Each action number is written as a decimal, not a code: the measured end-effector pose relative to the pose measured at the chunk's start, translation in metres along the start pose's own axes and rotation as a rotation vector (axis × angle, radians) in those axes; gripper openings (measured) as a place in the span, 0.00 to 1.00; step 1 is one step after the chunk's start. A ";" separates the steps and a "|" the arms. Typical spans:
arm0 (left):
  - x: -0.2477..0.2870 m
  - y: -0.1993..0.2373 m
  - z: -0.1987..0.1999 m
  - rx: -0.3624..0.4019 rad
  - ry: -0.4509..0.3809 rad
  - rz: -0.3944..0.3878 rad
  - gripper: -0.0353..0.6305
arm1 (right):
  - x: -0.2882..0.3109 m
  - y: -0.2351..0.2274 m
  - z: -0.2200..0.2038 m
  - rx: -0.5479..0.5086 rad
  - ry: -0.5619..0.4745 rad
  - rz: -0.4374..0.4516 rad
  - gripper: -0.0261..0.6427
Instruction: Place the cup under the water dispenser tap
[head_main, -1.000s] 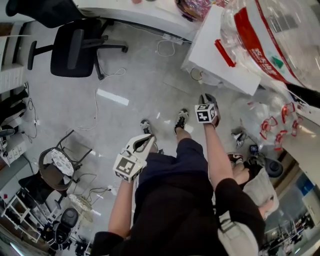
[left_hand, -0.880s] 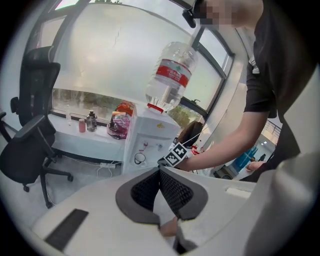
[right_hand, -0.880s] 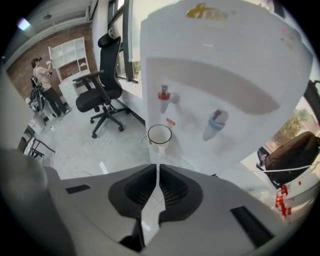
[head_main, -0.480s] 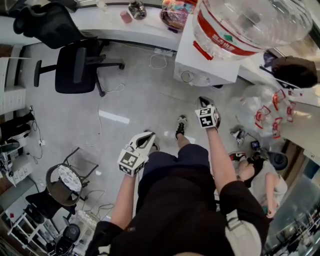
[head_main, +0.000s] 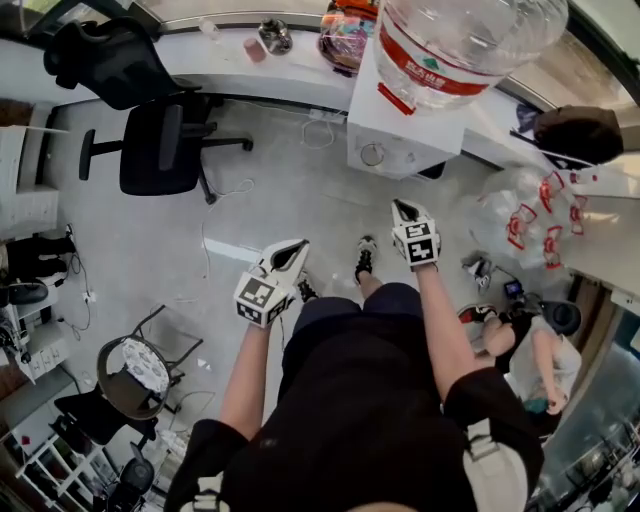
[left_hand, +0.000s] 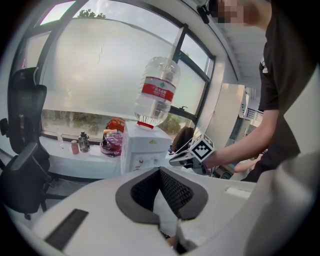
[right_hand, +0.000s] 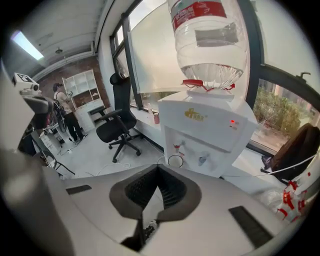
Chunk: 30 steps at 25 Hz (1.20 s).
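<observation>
Since a second ago the person has straightened up. Both grippers sit higher off the floor (head_main: 290, 200), and the front of the water dispenser (head_main: 400, 135) has come into the head view.

- **Left gripper (head_main: 288, 252):** forearm stretched forward, nose tipped down, jaws together with nothing between them.
- **Right gripper (head_main: 403, 210):** at its 3 o'clock, pitched more steeply down, jaws pressed together and empty.
- **Floor:** grey, with loose cables trailing across it.
- **Water dispenser:** white, at 12 o'clock of the right gripper, with an upturned bottle (head_main: 460, 40) on top.
- **Cup (head_main: 372, 154):** shows as a clear round rim. It stands on the dispenser's front ledge below the red tap (right_hand: 176, 148), well apart from both grippers.
- **Office chair (head_main: 160, 140):** black, at 10 o'clock.
- **Table (head_main: 250, 65):** white, running along under the window (left_hand: 115, 75), with small bottles on it.
- **Plastic bags (head_main: 530, 225):** heaped at 3 o'clock.
</observation>
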<state>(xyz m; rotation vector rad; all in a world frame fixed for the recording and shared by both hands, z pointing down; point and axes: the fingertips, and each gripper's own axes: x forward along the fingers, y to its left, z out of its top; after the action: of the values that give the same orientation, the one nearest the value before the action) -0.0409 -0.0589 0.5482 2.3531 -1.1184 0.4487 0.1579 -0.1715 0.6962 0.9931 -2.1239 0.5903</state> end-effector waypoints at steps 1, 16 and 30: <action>0.000 0.000 0.004 0.004 -0.009 0.001 0.05 | -0.006 0.004 0.004 0.007 -0.022 0.006 0.03; -0.009 -0.017 0.022 0.037 -0.040 -0.043 0.05 | -0.090 0.064 0.013 -0.100 -0.089 0.101 0.03; -0.005 -0.016 0.043 0.050 -0.074 -0.040 0.05 | -0.112 0.070 0.015 -0.133 -0.098 0.116 0.03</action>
<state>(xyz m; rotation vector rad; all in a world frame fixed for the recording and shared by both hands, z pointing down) -0.0278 -0.0709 0.5055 2.4488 -1.1031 0.3826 0.1468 -0.0869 0.5942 0.8459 -2.2870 0.4575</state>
